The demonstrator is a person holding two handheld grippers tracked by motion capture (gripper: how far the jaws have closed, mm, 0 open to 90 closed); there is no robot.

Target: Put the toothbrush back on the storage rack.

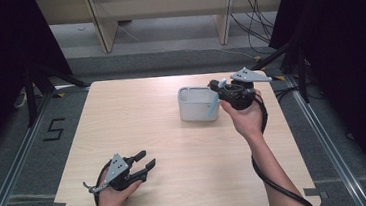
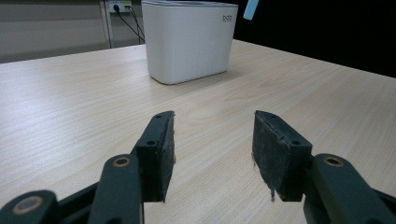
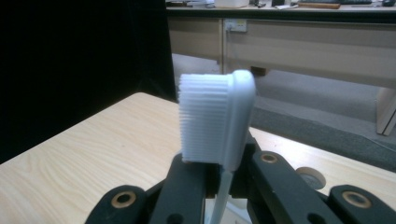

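High view: right gripper (image 1: 218, 86) up at the far right of the wooden table (image 1: 177, 174), clamped on a pale blue toothbrush (image 1: 213, 107) whose handle hangs down beside the right end of the white holder (image 1: 197, 104). Left gripper (image 1: 145, 160) low at the near left, resting in the hand, jaws parted with nothing between them, well apart from the holder.

Left gripper view: black pads (image 2: 164, 149) standing moderately wide over bare tabletop (image 2: 70, 102), empty. Farther off, the white holder (image 2: 189, 39) upright on the wood, with a sliver of the blue toothbrush handle (image 2: 251, 8) showing near its top right.

Right gripper view: jaws pinched tight on the toothbrush neck, white bristled head (image 3: 217, 119) standing upright just above them, bristles facing left. Behind, table edge (image 3: 116, 135) and grey floor.
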